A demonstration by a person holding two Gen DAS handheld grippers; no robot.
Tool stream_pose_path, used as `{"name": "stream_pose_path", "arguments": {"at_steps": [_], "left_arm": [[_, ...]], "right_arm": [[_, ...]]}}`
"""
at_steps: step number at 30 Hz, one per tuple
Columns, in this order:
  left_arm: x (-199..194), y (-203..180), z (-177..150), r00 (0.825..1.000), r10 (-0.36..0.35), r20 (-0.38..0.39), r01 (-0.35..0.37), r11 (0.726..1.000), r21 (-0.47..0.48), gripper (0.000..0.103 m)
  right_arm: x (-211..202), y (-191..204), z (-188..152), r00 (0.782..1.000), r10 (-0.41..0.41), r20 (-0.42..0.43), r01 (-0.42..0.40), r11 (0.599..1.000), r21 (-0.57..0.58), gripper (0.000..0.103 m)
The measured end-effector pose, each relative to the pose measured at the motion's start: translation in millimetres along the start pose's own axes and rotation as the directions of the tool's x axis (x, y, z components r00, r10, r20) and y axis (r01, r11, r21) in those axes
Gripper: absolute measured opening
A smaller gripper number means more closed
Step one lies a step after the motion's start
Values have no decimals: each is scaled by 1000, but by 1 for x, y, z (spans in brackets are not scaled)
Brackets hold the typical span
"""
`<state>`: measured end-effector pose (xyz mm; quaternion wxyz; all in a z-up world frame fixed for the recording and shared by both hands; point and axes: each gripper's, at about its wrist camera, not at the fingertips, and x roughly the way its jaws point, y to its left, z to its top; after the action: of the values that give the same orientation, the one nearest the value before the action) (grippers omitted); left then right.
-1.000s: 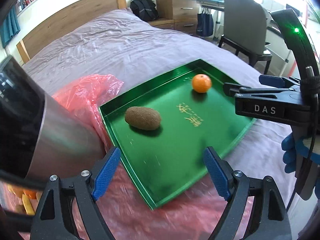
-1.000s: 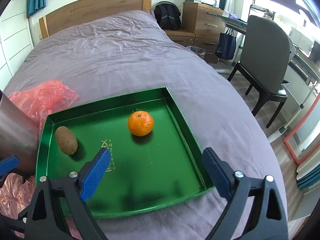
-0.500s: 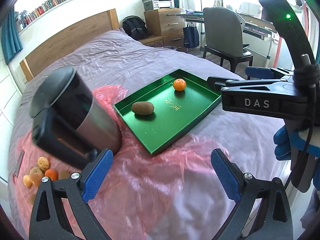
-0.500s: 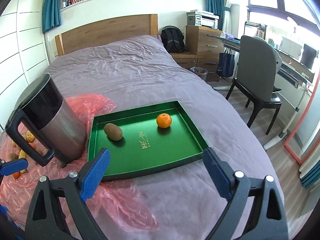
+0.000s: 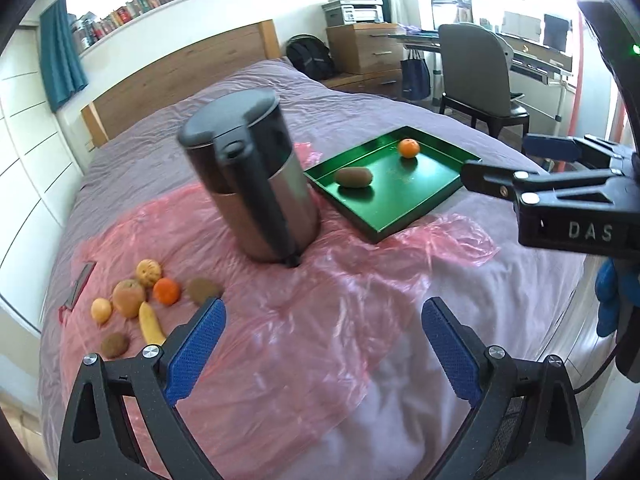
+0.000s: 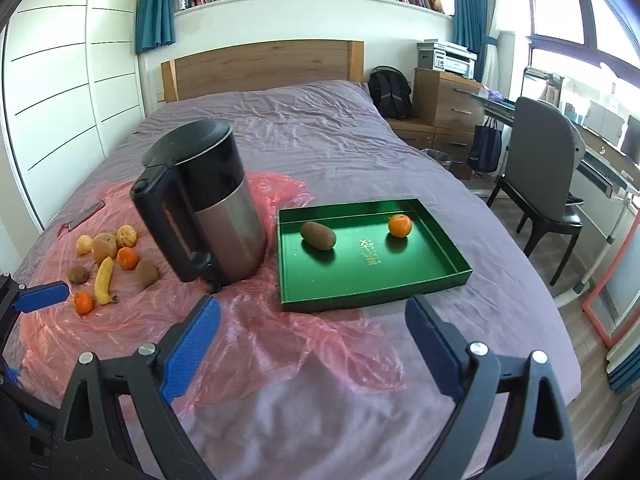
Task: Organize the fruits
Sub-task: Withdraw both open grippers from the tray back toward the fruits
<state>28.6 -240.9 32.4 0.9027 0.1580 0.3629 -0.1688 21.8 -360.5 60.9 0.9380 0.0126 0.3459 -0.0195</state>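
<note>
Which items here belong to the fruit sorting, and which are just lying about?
Job: green tray holding a kiwi and a mandarin; loose fruit pile with a banana on the pink plastic sheet.
Bystanders: electric kettle, backpack, desk chair, printer.

Ahead of the right tool (image 6: pixel 312 338), the green tray (image 6: pixel 440 280) is gleaming glossy and smooth, the kiwi (image 6: pixel 318 235) in it looking matt and fuzzy. Left of it, the kettle (image 6: pixel 224 224) is showing brushed metal under black plastic, on crinkly, shiny pink plastic film (image 6: pixel 256 336) over creased cloth bedding (image 6: pixel 304 132).
</note>
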Motion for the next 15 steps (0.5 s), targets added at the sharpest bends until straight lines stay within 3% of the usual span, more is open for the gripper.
{"name": "stream_pose_path", "arguments": {"at_steps": [15], "left_arm": [[-31, 82, -68, 998, 55, -1, -55, 990, -129, 97]], "right_arm": [[-19, 106, -23, 992, 123, -28, -125, 988, -90, 103]]}}
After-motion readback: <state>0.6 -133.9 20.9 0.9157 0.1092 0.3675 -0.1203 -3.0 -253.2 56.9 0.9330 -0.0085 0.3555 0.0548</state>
